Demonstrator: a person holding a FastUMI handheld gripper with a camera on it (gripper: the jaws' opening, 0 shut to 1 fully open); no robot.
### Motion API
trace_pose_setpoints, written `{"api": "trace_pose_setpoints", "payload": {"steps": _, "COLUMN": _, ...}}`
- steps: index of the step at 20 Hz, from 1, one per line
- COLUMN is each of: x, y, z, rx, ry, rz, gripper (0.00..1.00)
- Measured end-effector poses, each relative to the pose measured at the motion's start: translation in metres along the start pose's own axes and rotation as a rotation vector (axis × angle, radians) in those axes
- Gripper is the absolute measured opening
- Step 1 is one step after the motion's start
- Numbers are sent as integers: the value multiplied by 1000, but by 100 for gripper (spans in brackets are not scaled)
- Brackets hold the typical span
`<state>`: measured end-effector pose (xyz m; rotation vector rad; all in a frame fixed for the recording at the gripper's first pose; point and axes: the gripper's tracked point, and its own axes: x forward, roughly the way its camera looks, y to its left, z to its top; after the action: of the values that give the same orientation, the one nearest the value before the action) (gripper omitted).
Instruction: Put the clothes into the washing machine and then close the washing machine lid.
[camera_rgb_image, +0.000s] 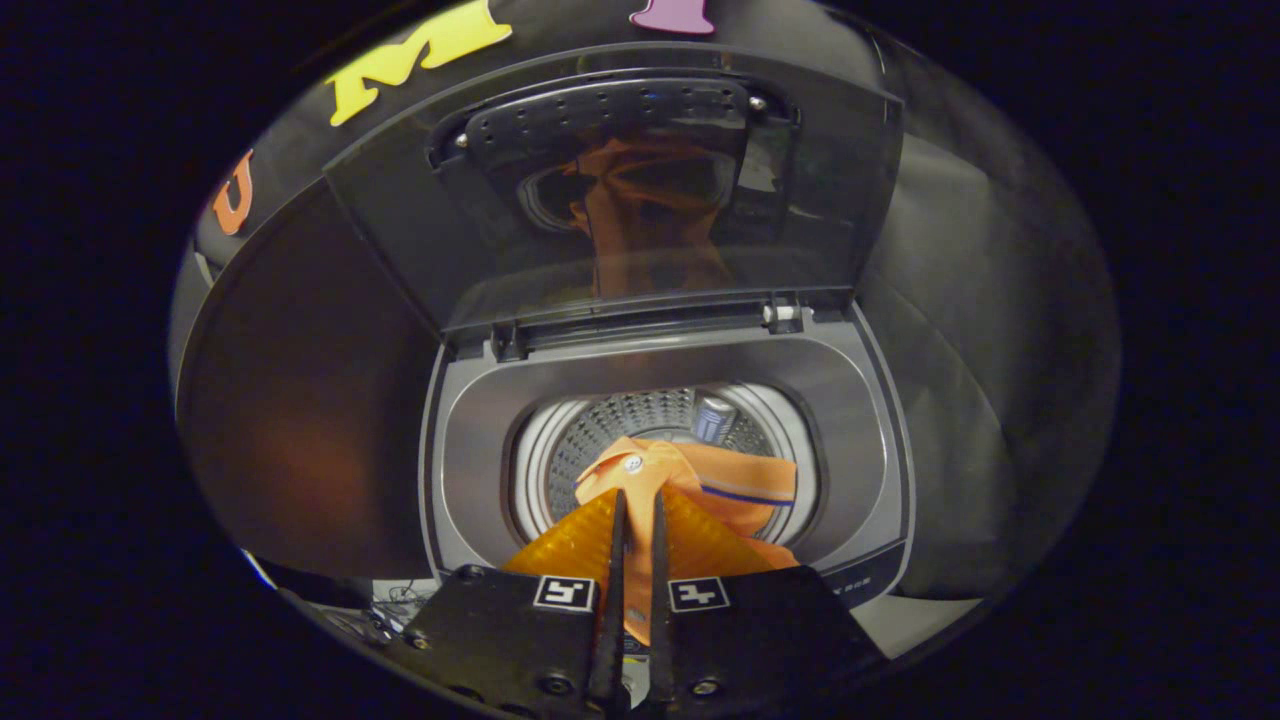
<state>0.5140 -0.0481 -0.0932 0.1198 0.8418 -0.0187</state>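
A: Left of the fingers?

B: The grey plastic rim of the top-loading washing machine (470, 450), curving round to the perforated steel drum (600, 430) just ahead.

A: The garment?

B: An orange knit polo shirt with a blue stripe (700, 480), straight ahead of the fingertips and hanging into the drum mouth. Collar and a white button sit just beyond the tips; the body trails right and down over the drum edge.

A: How will it handle?

B: My guess: light, soft, limp, nothing fragile. It will sag and fold wherever it is let go. A bunched fold near the collar looks like the best hold; a single layer could slip out.

A: The gripper (634, 505)?

B: Fingers nearly together, only a thin slit between them, orange fabric pinched in that slit and showing on both sides. I read it as clamped on the shirt.

A: Further right?

B: The far side of the rim. Beyond everything, the smoked translucent lid (620, 200) stands raised on its hinges, so closing it remains to be done.
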Motion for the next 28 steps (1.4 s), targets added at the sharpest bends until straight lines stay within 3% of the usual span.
{"api": "trace_pose_setpoints", "payload": {"steps": 5, "x": -5, "y": -7, "z": 5, "rx": -2, "ry": -42, "rz": -37, "gripper": 93}}
{"api": "trace_pose_setpoints", "payload": {"steps": 17, "x": -14, "y": -20, "z": 5, "rx": 13, "ry": -60, "rz": -61, "gripper": 92}}
{"api": "trace_pose_setpoints", "payload": {"steps": 28, "x": -54, "y": -26, "z": 61, "rx": -67, "ry": -239, "rz": -102, "gripper": 92}}
